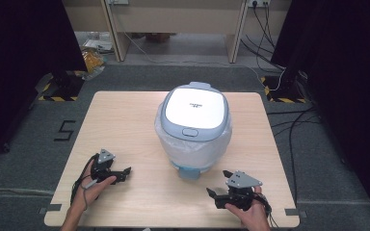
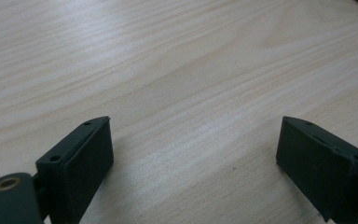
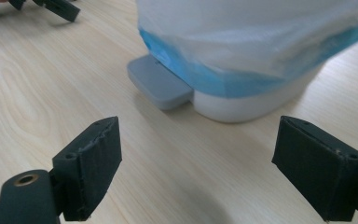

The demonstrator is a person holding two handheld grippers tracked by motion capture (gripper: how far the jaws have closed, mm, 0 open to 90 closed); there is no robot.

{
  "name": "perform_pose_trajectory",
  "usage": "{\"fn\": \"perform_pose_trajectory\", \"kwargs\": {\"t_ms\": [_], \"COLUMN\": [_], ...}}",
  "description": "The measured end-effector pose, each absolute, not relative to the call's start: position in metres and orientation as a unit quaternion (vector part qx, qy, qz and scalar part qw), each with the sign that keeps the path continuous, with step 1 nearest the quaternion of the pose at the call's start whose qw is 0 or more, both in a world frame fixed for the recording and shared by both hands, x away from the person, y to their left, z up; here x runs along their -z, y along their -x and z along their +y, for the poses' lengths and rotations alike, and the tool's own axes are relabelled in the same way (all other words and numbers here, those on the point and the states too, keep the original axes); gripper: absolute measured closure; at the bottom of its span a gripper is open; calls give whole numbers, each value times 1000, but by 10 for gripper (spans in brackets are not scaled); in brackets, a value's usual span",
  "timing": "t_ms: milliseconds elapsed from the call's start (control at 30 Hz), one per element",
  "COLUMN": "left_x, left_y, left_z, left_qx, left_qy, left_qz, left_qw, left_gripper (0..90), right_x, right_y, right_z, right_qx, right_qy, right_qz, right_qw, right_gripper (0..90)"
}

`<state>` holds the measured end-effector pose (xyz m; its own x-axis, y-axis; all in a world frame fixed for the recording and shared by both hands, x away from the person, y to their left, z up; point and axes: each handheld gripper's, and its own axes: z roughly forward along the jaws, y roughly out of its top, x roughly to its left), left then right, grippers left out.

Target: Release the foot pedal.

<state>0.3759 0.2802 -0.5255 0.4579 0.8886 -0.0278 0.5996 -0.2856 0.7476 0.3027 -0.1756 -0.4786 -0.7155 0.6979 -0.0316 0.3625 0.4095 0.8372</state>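
pale matt wood-grain table (image 1: 125,120), glossy white plastic bin (image 1: 194,107), thin translucent liner (image 1: 171,139)

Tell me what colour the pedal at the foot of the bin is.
Grey. The pedal shows best in the right gripper view, sticking out from the bin.

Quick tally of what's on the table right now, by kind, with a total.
Pedal bins, white with a grey-blue lid: 1
White bin liners, draped over the bin's rim: 1
Handheld grippers, left gripper and right gripper, both with jaws apart and holding nothing: 2
Total: 4
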Motion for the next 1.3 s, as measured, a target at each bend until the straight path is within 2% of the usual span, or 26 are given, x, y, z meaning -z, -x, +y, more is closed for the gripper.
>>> {"fn": "perform_pose_trajectory", "kwargs": {"t_ms": [533, 700, 1300], "left_x": [525, 525, 525], "left_y": [-376, -376, -376], "left_z": [280, 280, 280], "left_qx": [-203, -203, -204], "left_qy": [-776, -776, -777], "left_qz": [480, 479, 479], "left_qw": [357, 356, 355], "left_gripper": [102, 101, 101], "right_x": [514, 516, 517], "right_y": [-305, -306, -309], "right_z": [-210, -218, -218], "right_qx": [-375, -355, -351], "right_qy": [-387, -399, -393], "right_qz": [825, 828, 833], "right_qw": [170, 173, 171], "right_gripper": [153, 165, 121]}}
